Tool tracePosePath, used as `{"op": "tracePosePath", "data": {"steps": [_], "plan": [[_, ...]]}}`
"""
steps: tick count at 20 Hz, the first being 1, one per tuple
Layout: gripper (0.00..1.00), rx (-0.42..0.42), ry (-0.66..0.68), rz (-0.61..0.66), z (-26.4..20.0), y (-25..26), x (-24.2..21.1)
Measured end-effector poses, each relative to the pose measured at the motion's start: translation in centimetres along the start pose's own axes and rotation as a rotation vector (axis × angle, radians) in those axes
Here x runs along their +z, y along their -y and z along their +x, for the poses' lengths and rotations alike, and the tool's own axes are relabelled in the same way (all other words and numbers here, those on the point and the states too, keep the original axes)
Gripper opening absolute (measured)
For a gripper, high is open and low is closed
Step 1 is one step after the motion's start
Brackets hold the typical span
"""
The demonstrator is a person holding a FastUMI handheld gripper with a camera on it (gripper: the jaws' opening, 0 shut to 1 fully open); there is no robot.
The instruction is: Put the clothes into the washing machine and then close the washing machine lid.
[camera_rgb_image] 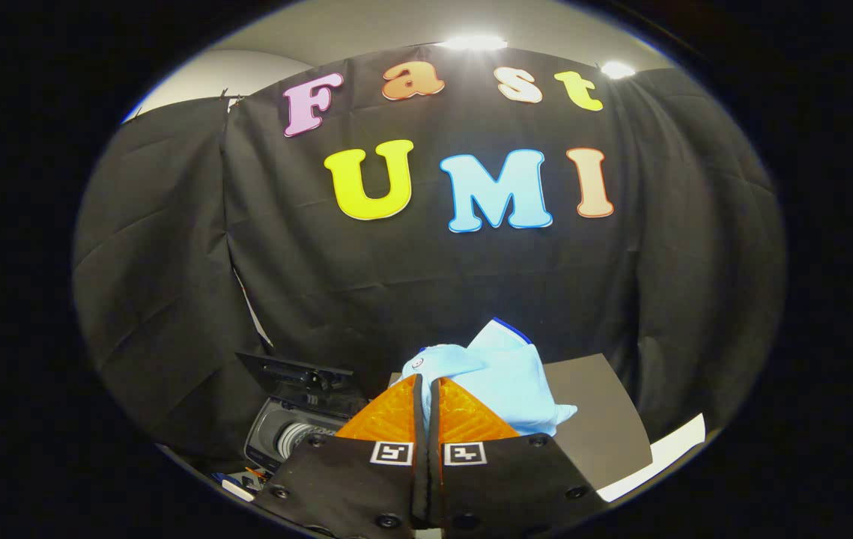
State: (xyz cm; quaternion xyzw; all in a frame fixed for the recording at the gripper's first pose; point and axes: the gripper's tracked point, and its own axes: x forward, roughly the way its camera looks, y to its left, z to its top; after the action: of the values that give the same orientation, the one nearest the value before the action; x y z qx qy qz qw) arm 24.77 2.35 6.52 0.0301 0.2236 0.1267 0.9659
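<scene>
My gripper has its two fingers pressed together, and a light blue garment with a dark blue trim is pinched at their tips. The cloth bunches up just ahead of the fingertips and drapes to the right of them, lifted off the surface. Below and left of the fingers stands a small washing machine, its drum opening facing up. Its dark lid is raised open behind the drum.
A dark grey mat lies under and to the right of the garment, on a white tabletop. Small items lie by the machine's front. The black cloth wall stands close behind everything.
</scene>
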Motion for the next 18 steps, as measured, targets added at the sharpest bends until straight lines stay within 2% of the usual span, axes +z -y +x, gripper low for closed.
{"op": "tracePosePath", "data": {"steps": [9, 18], "plan": [[0.01, 0.104, 0.048, -0.041, 0.4, -8.1, 3.3], [0.01, 0.276, 0.047, -0.062, 2.0, -19.2, 3.8]]}}
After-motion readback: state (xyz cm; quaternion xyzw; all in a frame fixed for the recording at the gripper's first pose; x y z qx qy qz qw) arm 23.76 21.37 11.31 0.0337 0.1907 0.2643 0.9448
